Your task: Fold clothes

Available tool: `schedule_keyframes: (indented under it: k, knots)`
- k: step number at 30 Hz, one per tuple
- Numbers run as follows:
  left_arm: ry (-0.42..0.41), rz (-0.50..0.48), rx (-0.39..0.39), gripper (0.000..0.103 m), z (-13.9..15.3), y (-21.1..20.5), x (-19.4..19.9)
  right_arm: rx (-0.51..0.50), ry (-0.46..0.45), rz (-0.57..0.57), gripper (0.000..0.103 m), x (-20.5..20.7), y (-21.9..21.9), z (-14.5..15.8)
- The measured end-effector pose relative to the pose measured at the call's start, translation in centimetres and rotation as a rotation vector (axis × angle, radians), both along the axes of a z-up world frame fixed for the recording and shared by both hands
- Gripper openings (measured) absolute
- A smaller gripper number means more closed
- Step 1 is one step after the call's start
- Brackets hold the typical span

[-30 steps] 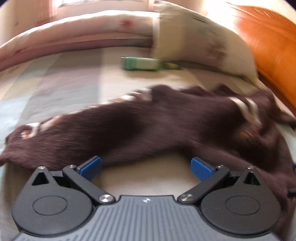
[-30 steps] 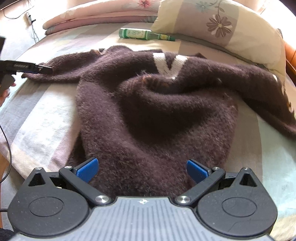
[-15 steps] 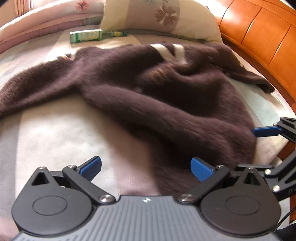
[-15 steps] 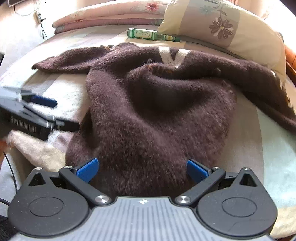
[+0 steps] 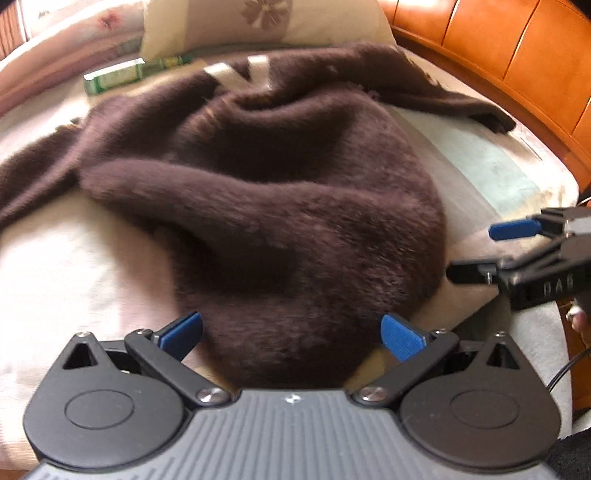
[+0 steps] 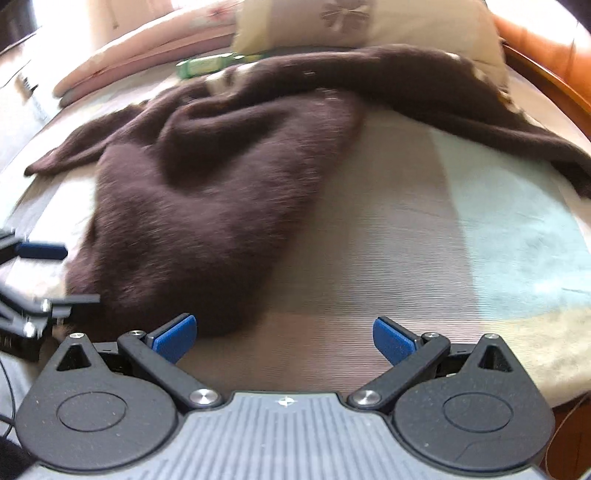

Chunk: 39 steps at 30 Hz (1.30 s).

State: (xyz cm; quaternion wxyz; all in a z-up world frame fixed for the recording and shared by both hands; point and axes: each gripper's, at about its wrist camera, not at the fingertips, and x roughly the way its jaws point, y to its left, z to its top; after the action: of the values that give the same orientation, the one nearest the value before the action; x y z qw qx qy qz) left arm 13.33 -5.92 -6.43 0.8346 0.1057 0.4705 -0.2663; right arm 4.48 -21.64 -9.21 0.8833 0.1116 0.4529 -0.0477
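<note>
Sunlit bedding in pale striped fabric (image 5: 55, 266) fills the left wrist view, with a floral cream pillow (image 5: 258, 22) and an orange wooden headboard (image 5: 517, 48) along the top of the frame. A fuzzy dark brown knitted sweater (image 5: 295, 206) lies rumpled at centre, its hem now directly between the wide-apart blue fingers of the left gripper (image 5: 291, 334), where half a second ago bare bedding was framed. The right gripper (image 5: 517, 251) is seen at the right edge.

In the right wrist view, the sweater (image 6: 207, 192) has shifted to the left half, a green bottle (image 6: 199, 66) lies at upper centre, and the right gripper (image 6: 283, 338), fingers spread and empty, has been swung toward the hem's right side. A two-handed hem grasp is likely being set up.
</note>
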Motion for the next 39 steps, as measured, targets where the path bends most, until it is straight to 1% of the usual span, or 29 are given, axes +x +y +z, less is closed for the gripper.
schedule_keyframes:
  k: [2,6,9,12,19,25,27,29,31,33,34,35,37,39]
  knots:
    - [0.013,0.002,0.018,0.102,-0.8,-0.6,0.3,0.005,-0.001,-0.023,0.103,0.2,-1.0,-0.5]
    - [0.006,0.003,0.063,0.102,-1.6,-1.7,0.5,0.003,0.015,-0.047,0.103,0.7,-2.1,-1.6]
    - [0.014,0.017,0.048,0.102,-1.0,-1.4,0.6,0.054,-0.008,-0.031,0.103,0.6,-2.1,-1.5]
    - [0.012,0.053,0.036,0.102,-0.2,-0.4,1.0,0.099,-0.039,0.008,0.103,0.7,-1.6,-1.0]
    - [-0.039,0.113,0.045,0.102,1.8,1.4,0.7,0.134,-0.081,0.052,0.103,1.7,-0.4,0.2]
    - [-0.050,0.150,0.027,0.102,2.6,2.4,1.3,0.171,-0.086,0.074,0.103,2.1,0.2,0.3]
    - [-0.050,0.157,0.011,0.102,2.8,2.8,1.4,0.171,-0.087,0.094,0.103,2.3,0.7,0.2]
    - [-0.031,0.166,-0.031,0.102,2.7,3.5,1.5,0.182,-0.096,0.119,0.103,2.5,1.2,0.0]
    - [-0.015,0.177,-0.064,0.102,2.6,4.1,1.5,0.218,-0.108,0.149,0.103,3.0,1.6,-0.5]
    - [-0.011,0.192,-0.068,0.102,2.6,4.8,1.4,0.251,-0.112,0.173,0.103,3.8,1.9,-1.3]
    - [-0.014,0.198,-0.069,0.102,2.6,5.2,1.3,0.251,-0.102,0.168,0.103,4.3,2.2,-1.7]
    - [-0.018,0.205,-0.074,0.102,2.7,5.7,1.3,0.239,-0.109,0.164,0.103,4.5,2.5,-1.6]
    - [-0.020,0.226,-0.098,0.102,3.2,7.0,1.4,0.239,-0.142,0.199,0.103,4.7,3.5,-0.5]
    - [-0.020,0.256,-0.138,0.102,3.7,8.6,1.6,0.216,-0.192,0.234,0.103,5.0,4.8,1.3]
